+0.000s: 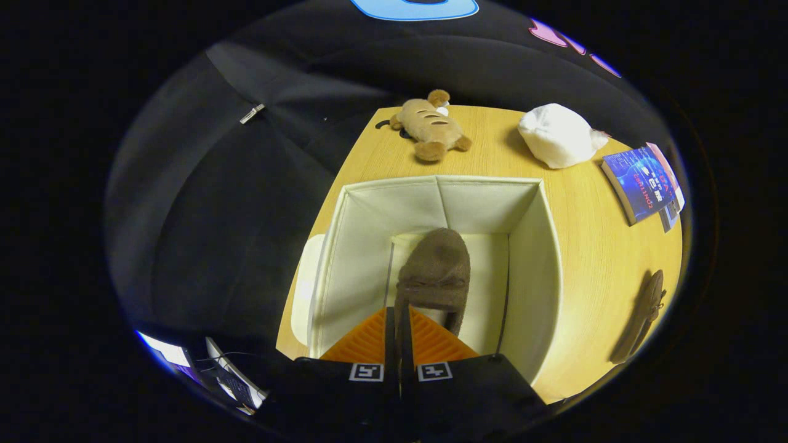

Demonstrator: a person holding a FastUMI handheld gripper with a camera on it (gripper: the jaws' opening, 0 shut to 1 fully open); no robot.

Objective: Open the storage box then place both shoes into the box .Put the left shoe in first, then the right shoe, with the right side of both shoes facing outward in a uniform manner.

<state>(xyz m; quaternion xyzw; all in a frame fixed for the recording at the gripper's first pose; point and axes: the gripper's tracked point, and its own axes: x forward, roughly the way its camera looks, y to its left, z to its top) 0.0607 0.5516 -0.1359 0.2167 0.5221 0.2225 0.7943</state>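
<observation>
Storage box point(529, 246): cream, plain walls. Shoe point(434, 271) inside it: brown, fuzzy knit texture. Second shoe point(643, 317) on the tabletop point(591, 246): same brown. Tabletop: light wood grain. Plush toy point(431, 126): tan with dark brown stripes. Bag point(557, 135): white. Book point(640, 181): blue cover, red lettering.

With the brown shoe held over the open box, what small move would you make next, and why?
Probably lower it a little further, then release. The gripper is shut on the brown shoe, which hangs inside the open storage box above its floor. The second shoe waits on the table beside the box.
</observation>
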